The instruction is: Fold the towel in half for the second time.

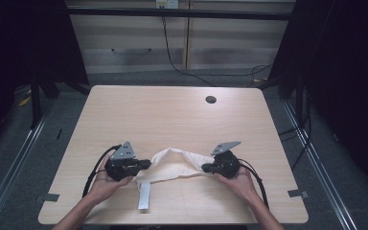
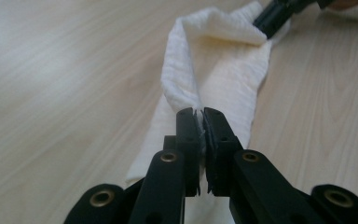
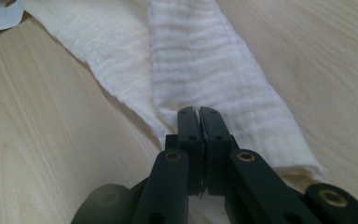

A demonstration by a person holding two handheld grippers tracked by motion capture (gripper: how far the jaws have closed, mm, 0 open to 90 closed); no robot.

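Observation:
A white cloth [image 1: 175, 165] lies bunched near the table's front edge, between the two grippers. My left gripper [image 1: 149, 164] holds its left end, jaws shut on a fold of the cloth [image 2: 186, 88] that rises off the table. My right gripper [image 1: 204, 167] is shut on the right end, where the cloth [image 3: 205, 60] stretches away in a folded band. In the left gripper view, the right gripper's black tip [image 2: 272, 18] shows at the far end of the cloth. A pale strap or label [image 1: 144, 195] hangs from the cloth toward the front edge.
The light wooden table [image 1: 172, 115] has a round cable hole [image 1: 211, 99] at the back right. Bits of tape [image 1: 297, 193] mark the front corners. A wall with cables stands behind the table, and dark floor lies on both sides.

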